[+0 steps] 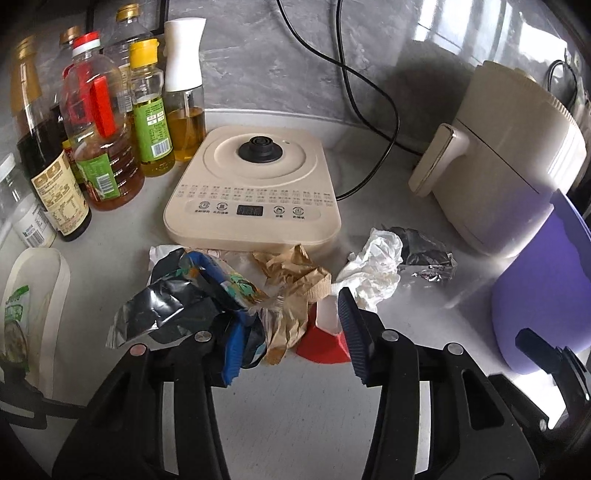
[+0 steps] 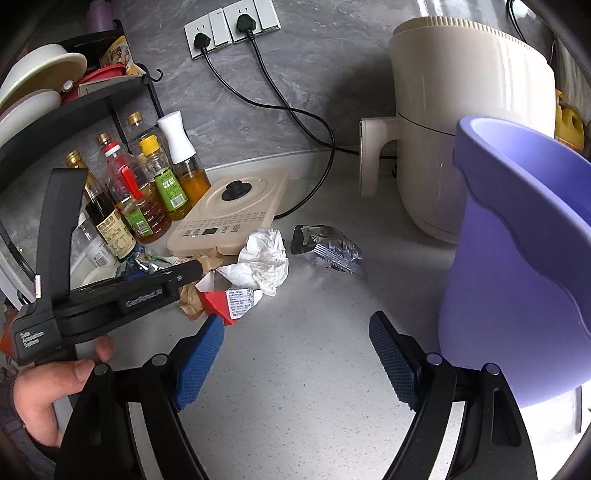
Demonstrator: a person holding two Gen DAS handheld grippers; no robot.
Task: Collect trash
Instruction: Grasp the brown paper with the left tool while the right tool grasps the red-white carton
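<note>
Pale speckled countertop (image 2: 314,369), grey marbled wall (image 2: 314,74), wall sockets (image 2: 231,27), black shelf rack (image 2: 74,107)

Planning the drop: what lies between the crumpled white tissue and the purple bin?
A crumpled silver foil wrapper, then bare countertop, between tissue and bin; right wrist view.

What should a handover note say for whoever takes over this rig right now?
Left gripper: open, fingers around the brown paper wad in the pile; nothing gripped yet.
Right gripper: open, empty, over bare counter beside the purple bin.
On the counter: dark snack wrapper, red-and-white carton, white tissue, silver foil wrapper.
Done: nothing visibly binned; the bin's inside is hidden.
Left: bin every piece.
</note>
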